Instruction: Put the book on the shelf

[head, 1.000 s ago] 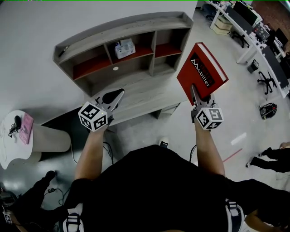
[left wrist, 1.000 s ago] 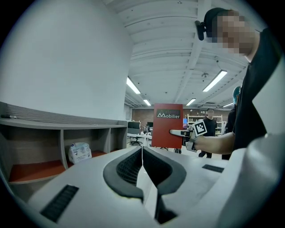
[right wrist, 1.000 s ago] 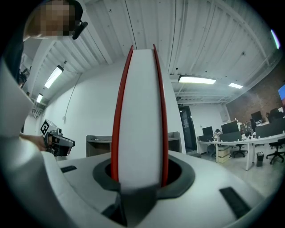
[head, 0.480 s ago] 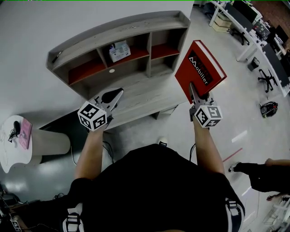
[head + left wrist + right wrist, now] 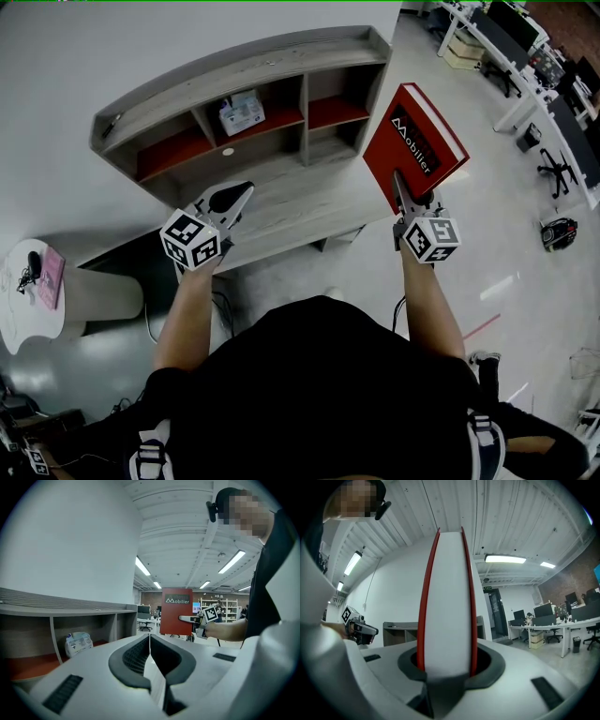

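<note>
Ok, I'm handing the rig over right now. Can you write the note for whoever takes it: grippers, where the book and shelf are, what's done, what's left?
Right gripper: shut on the red book, gripped at its lower edge and held upright.
Left gripper: jaws together, empty, in front of the shelf.
Book: in the air, off the shelf's right end in the head view.
Shelf: against the white wall; a small white packet sits in the middle compartment.
Done: book picked up.
Left: carry it to a compartment, set it in, release.
</note>
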Demonstrator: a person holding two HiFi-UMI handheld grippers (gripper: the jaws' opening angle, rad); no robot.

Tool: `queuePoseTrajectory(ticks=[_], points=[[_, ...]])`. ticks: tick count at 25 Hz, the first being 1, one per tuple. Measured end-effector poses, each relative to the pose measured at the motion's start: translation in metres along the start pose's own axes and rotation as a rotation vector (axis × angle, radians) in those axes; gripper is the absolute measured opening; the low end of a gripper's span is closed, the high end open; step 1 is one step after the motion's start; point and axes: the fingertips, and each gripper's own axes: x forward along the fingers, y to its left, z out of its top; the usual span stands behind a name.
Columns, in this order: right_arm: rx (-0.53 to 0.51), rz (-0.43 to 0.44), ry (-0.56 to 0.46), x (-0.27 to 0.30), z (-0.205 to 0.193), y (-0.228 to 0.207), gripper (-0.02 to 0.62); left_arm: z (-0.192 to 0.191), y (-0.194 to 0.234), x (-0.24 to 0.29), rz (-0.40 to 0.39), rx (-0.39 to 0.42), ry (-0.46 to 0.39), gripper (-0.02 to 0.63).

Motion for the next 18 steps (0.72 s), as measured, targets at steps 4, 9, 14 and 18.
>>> queuePoseTrajectory(ticks=[4,9,14,18], points=[[0.004,0.013,0.005,0.005,0.0,-0.017,0.166,0.001,-0.003,0.016,0.002,-0.001,0.007,0.023],[0.011,0.027,0.008,0.016,0.001,-0.041,0.166,0.006,-0.004,0.04,0.01,-0.001,0.011,0.023],[0.008,0.046,0.006,0.024,0.001,-0.061,0.166,0.01,-0.006,0.061,0.02,0.004,0.013,0.023],[0.01,0.061,0.008,0.034,0.006,-0.083,0.166,0.02,-0.006,0.082,0.031,0.006,0.01,0.023]])
